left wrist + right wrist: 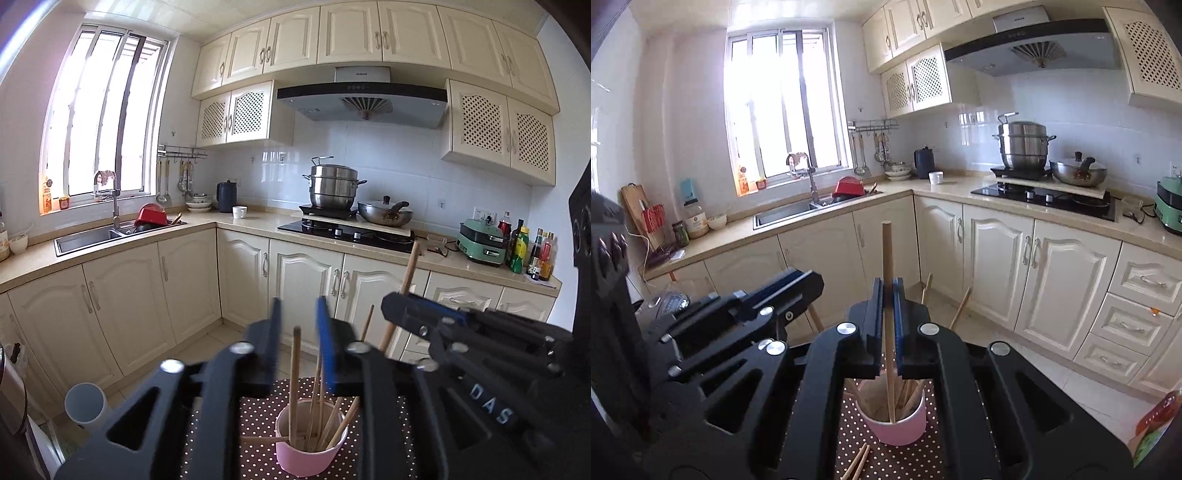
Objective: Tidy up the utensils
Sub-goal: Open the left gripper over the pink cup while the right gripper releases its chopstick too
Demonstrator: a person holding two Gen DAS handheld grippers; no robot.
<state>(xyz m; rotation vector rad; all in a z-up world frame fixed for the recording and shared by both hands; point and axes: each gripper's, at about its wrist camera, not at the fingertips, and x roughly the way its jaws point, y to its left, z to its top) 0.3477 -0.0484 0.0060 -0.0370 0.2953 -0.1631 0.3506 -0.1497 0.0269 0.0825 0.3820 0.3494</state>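
Pink cup sits on a brown polka-dot cloth, holding a bunch of wooden chopsticks that lean at diff angles. Left gripper hangs just above the cup w/ jaws a narrow gap apart; one chopstick stands upright in the cup btwn them, its top at finger level, and the pads don't press on it. Right gripper is clamped tight on another chopstick, nearly upright, top end poking well above the fingers and lower end down inside the cup. In the left wrist view the right gripper comes in from the right side w/ that stick rising out of it. A couple of loose chopsticks lie on the cloth in front of the cup; one more lies flat beside its rim. Kitchen counter w/ sink and hob lies well beyond.
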